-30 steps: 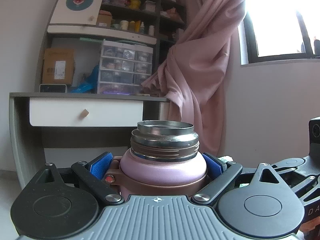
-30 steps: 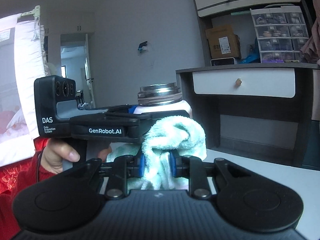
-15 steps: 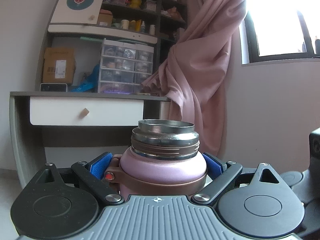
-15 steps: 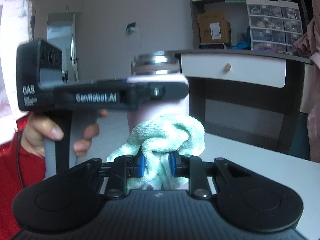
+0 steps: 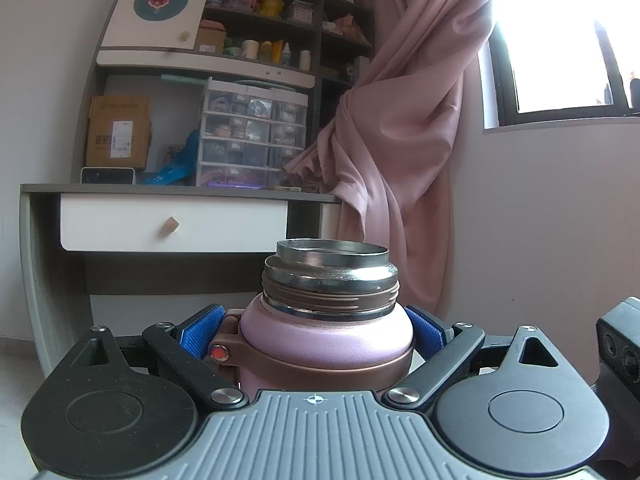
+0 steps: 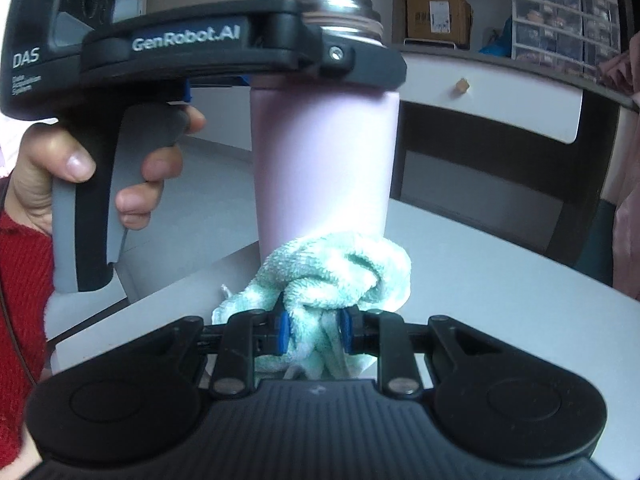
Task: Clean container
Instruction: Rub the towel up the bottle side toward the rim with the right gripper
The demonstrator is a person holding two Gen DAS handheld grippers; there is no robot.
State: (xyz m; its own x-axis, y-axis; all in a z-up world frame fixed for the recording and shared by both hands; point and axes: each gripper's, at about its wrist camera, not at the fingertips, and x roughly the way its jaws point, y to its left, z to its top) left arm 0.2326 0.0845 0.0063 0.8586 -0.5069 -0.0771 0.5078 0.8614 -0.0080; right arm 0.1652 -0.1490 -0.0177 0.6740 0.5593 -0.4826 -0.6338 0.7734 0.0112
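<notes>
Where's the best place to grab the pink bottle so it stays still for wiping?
Probably just under the steel neck, from the side, as the left gripper does now. The pink bottle stands upright, and its shoulder bulges there, so the pads can't easily slide up. That leaves the straight wall free for the cloth.

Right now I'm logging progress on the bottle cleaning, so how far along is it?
Done: the pink bottle is uncapped and clamped near its neck by the left gripper. In hand: the right gripper pinches a mint cloth against the bottle's lower wall. Left: wiping; whether any has happened, the views can't show.
</notes>
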